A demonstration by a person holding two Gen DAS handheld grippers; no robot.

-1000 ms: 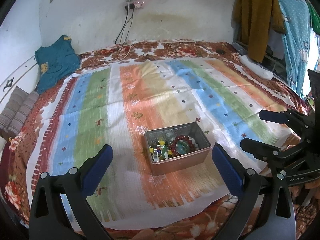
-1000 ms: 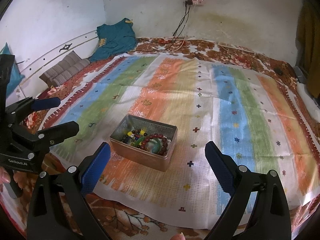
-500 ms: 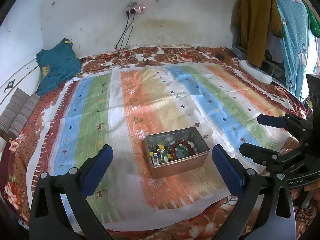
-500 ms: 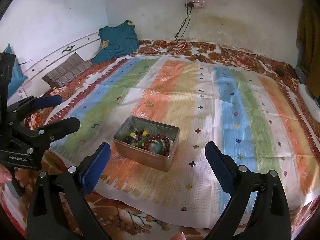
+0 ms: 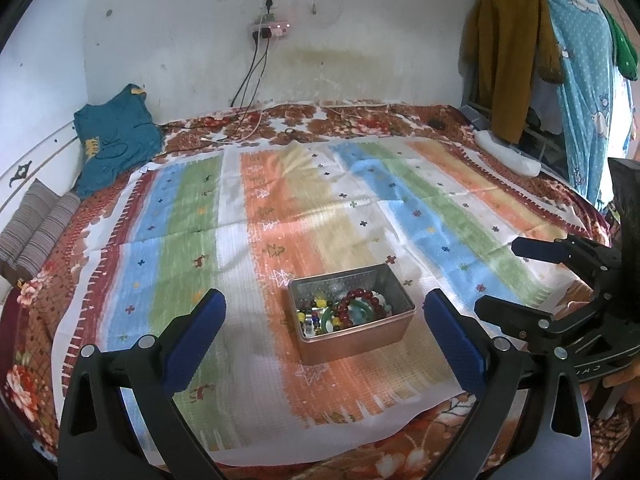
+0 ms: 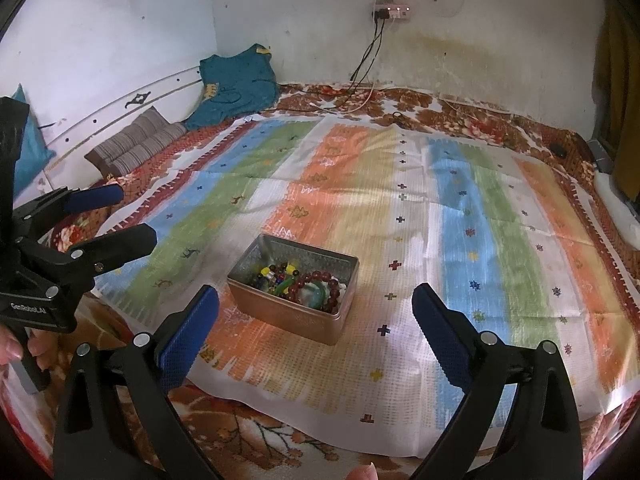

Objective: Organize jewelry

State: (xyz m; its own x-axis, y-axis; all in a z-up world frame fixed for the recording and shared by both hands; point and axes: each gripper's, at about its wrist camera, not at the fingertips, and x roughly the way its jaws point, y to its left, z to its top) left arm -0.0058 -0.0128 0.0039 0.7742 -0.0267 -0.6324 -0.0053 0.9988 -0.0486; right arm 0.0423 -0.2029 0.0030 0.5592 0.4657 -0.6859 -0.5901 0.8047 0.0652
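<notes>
The tin point(image 5: 352, 316) has drifted nearer; both grippers' jaws gape wide, empty, touching nothing.

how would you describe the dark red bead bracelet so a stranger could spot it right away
Start at the striped cloth spread over the bed, then find the small metal tin standing on its orange stripe. Inside, at the tin's right end, lies the dark red bead bracelet, a ring of round maroon beads around a green bangle, unlike the loose mixed-colour beads to its left.

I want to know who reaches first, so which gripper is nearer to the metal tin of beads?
Too close to call. The left gripper and right gripper both hover open, short of the tin, which lies between each one's fingers, neither touching it.
</notes>
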